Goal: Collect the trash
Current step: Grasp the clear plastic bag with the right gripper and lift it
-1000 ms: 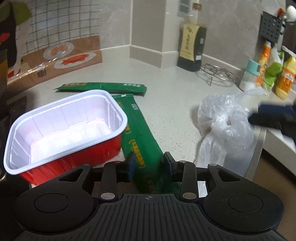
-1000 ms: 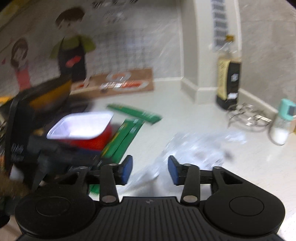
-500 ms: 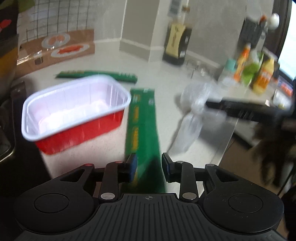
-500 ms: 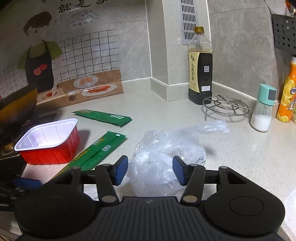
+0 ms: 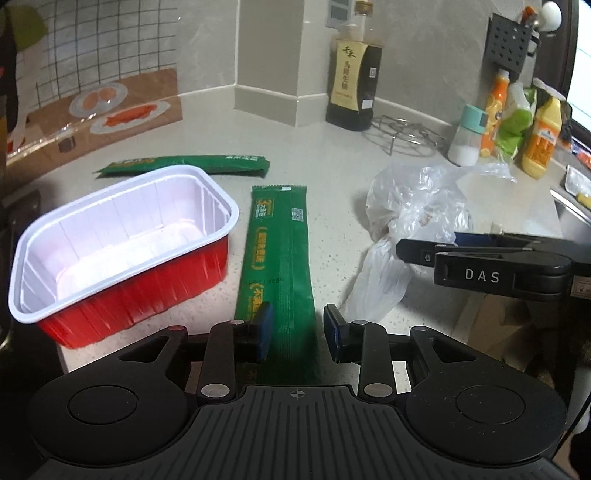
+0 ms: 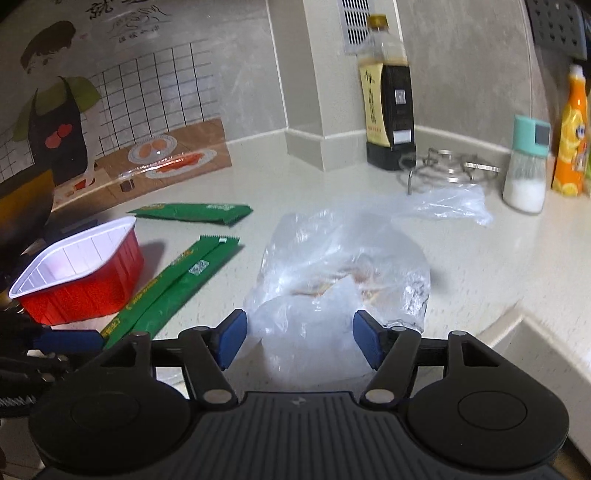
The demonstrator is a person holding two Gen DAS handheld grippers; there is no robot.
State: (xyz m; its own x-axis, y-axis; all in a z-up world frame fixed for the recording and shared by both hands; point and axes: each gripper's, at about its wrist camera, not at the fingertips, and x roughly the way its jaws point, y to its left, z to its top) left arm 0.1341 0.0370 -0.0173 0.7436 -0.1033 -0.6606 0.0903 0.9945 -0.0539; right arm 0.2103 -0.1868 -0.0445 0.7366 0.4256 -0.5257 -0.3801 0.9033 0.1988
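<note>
My right tool point(image 6: 297, 341) is opening, its jaws either side of the clear plastic bag point(image 6: 343, 266) on the worktop point(image 6: 480, 258), not pressing it. My left tool point(image 5: 297, 332) hangs part-open over the green wrapper point(image 5: 279, 254), grasping nothing.

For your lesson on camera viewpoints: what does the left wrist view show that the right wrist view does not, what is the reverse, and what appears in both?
Only the left wrist view shows the yellow bottle and the black wall rack.

Only the right wrist view shows the cartoon cook on the wall and the wall vent.

Both show the red tray, two green wrappers, the clear plastic bag and the soy sauce bottle.
</note>
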